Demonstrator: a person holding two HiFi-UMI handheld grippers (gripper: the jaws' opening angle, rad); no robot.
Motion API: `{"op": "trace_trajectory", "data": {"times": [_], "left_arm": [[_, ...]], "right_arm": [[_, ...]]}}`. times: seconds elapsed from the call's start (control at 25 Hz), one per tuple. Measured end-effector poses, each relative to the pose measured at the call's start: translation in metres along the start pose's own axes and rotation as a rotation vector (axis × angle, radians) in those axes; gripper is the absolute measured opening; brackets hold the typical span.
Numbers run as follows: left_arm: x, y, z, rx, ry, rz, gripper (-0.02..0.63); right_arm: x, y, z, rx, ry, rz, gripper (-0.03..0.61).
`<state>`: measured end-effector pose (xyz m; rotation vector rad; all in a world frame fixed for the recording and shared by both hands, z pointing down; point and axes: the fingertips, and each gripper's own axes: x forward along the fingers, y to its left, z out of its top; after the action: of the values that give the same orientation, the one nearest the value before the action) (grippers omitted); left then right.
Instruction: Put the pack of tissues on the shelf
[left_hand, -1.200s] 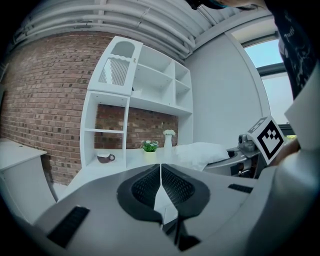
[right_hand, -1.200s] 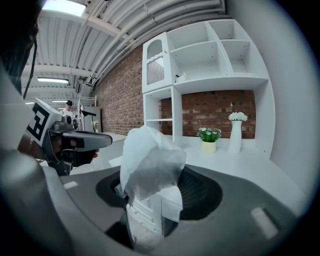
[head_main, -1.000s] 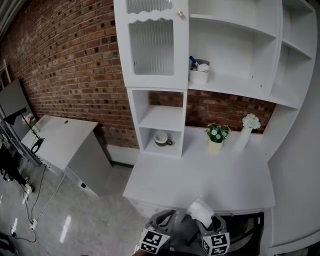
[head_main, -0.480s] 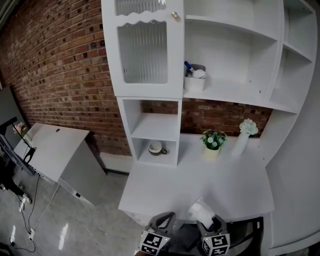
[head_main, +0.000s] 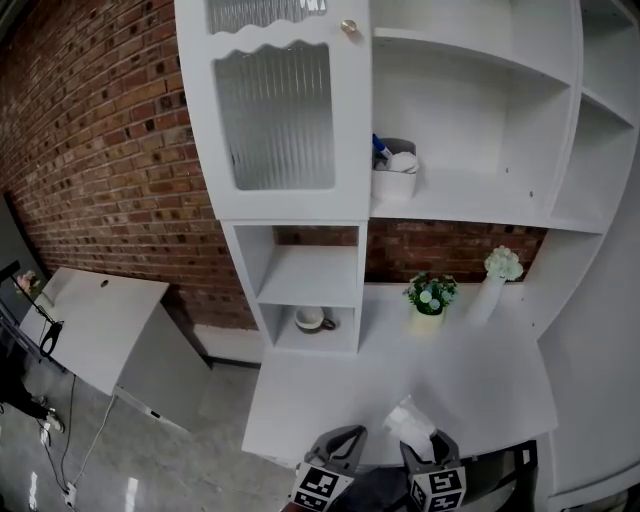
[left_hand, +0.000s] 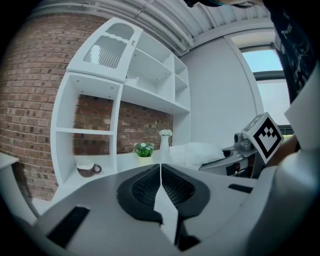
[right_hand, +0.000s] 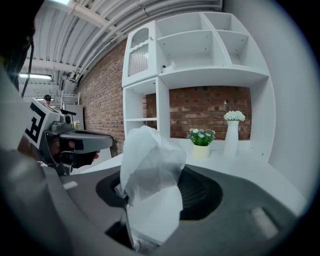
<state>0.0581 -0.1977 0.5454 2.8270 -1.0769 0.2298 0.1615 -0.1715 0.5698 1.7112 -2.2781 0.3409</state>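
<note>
item: pack of tissues (head_main: 409, 424), white, soft wrapper, with a loose tuft of tissue at one end.

holder: right gripper (head_main: 428, 455), its two jaws clamped on the sides of the pack, one dark pad on each flank. the rear end of the pack sits deep between the jaws. the tufted front end sticks out past the fingertips.

position: in the right gripper view the pack (right_hand: 150, 185) fills the gap between the jaws and rises above them. in the left gripper view it shows as a white pillow shape (left_hand: 199, 152) off to that gripper's right, well apart from it.

orientation: long axis runs along the jaws, front end leading. it points ahead of the gripper toward the white shelf unit (head_main: 470, 208) and leans slightly to the gripper's left.

companion: left gripper (head_main: 345, 440), just beside the right one on its left, jaws pressed together with nothing between them.

ahead of both grippers: desk top (head_main: 470, 370), potted plant (head_main: 430, 297), white vase (head_main: 492, 285), cup (head_main: 310, 319) in a low cubby, white container (head_main: 395, 180) on a higher shelf board.
</note>
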Motion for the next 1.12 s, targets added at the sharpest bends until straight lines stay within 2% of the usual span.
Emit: {"op": "trace_trajectory", "data": {"times": [0.2,0.52,0.84,1.04,1.12], "left_arm": [[0.021,0.027,0.018,-0.05,-0.032,-0.013,0.014],[0.046,0.061,0.02,-0.014,-0.022,-0.068,0.014],[0.058,0.084,0.021,-0.03,-0.007,-0.092,0.014],[0.064,0.091,0.032,0.006,-0.018,-0.102,0.014],[0.067,0.094,0.034,0.001,-0.018,-0.099,0.014]], "right_arm": [[0.024,0.002,0.019,-0.006,-0.004,-0.018,0.236],[0.058,-0.001,0.027,0.033,0.015,-0.07,0.236],[0.076,-0.009,0.043,0.06,-0.007,-0.102,0.236],[0.072,-0.026,0.075,0.058,-0.036,-0.139,0.235],[0.069,-0.036,0.093,0.096,-0.059,-0.131,0.235]]}}
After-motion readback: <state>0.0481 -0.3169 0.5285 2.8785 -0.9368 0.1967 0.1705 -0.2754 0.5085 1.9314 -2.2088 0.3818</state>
